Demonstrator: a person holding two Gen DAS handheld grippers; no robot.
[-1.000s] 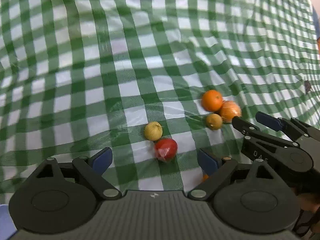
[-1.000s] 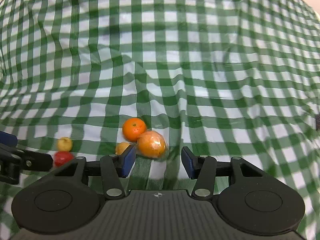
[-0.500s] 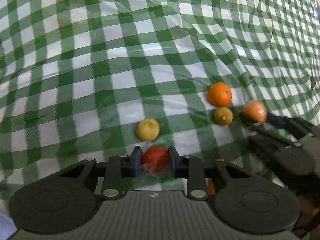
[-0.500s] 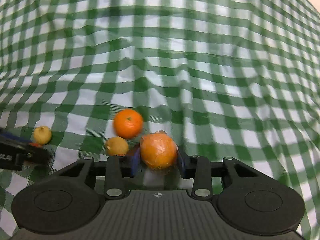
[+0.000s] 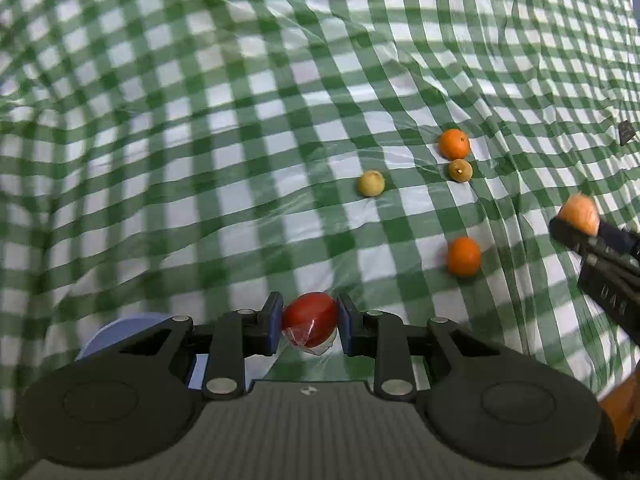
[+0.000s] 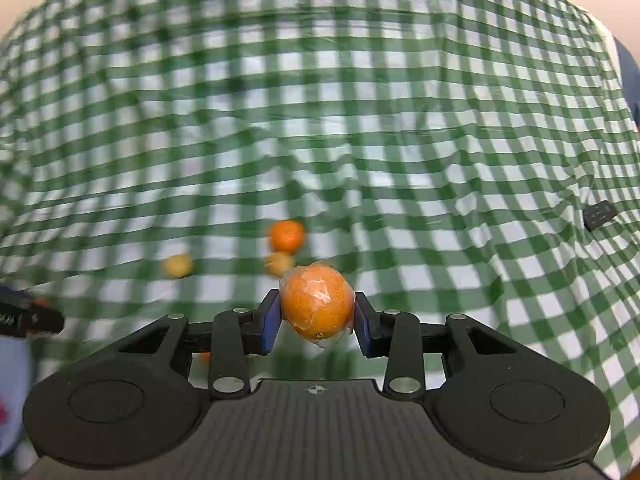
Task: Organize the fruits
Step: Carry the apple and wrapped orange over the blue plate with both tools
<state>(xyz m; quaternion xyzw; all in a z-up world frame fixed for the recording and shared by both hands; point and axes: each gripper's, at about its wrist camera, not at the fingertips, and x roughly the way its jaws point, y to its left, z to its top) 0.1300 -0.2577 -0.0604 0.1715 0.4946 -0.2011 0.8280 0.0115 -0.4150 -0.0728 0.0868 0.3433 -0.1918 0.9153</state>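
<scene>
My left gripper (image 5: 309, 322) is shut on a red fruit in clear wrap (image 5: 310, 319), held above the checked cloth. My right gripper (image 6: 317, 322) is shut on a large wrapped orange (image 6: 317, 306), also lifted; it shows at the right edge of the left wrist view (image 5: 579, 214). On the cloth lie a yellow fruit (image 5: 371, 183), an orange (image 5: 454, 144), a small brownish-yellow fruit (image 5: 460, 170) and another orange (image 5: 463, 256). The right wrist view is blurred but shows the orange (image 6: 286, 235) and two yellowish fruits (image 6: 178, 266), (image 6: 279, 263).
A green-and-white checked cloth (image 5: 200, 120) under clear plastic covers the table. A pale blue plate (image 5: 120, 332) sits at the lower left by my left gripper; it shows in the right wrist view (image 6: 12, 392). A small dark object (image 6: 599, 214) lies at the right.
Both grippers closed on their fruits and lifted them off the cloth. The left one drew back to the left with the red fruit, uncovering another orange and the blue plate.
</scene>
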